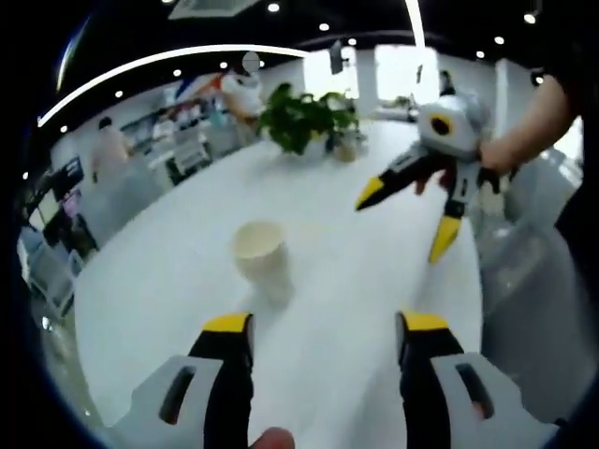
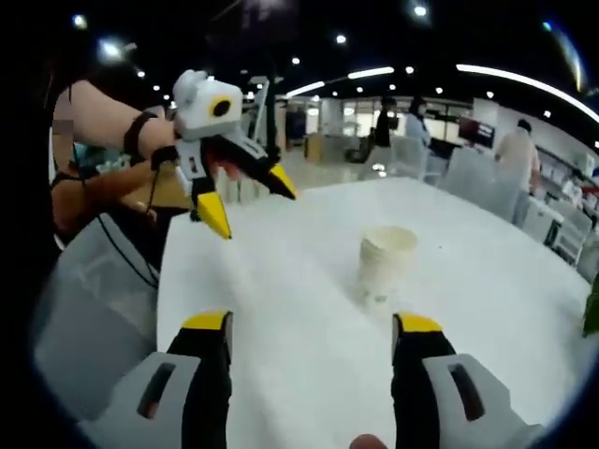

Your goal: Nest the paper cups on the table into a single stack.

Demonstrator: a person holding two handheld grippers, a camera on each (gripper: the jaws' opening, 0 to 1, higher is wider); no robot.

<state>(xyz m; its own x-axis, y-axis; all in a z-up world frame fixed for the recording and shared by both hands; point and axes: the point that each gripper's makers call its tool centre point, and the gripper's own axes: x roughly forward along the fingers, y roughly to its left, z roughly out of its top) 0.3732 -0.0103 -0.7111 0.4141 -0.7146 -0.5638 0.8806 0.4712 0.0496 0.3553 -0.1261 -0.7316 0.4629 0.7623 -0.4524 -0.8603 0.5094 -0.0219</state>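
A single stack of paper cups [image 2: 386,258] stands upright out on the white desk [image 1: 337,309], nothing crowding it. Both tools hover apart from it with jaws spread wide and nothing between them: the left tool [image 1: 323,327] and the right tool [image 2: 309,327], each seen by the other held up over the desk edge. A potted plant [image 1: 301,118] sits at the far side, and people stand about beyond.

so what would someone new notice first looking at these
Probably the lone stack of paper cups standing upright mid-way across the white table. Next, the two yellow-tipped tools: the left tool and the right tool, both open and raised above the table. A leafy plant sits at the far edge.
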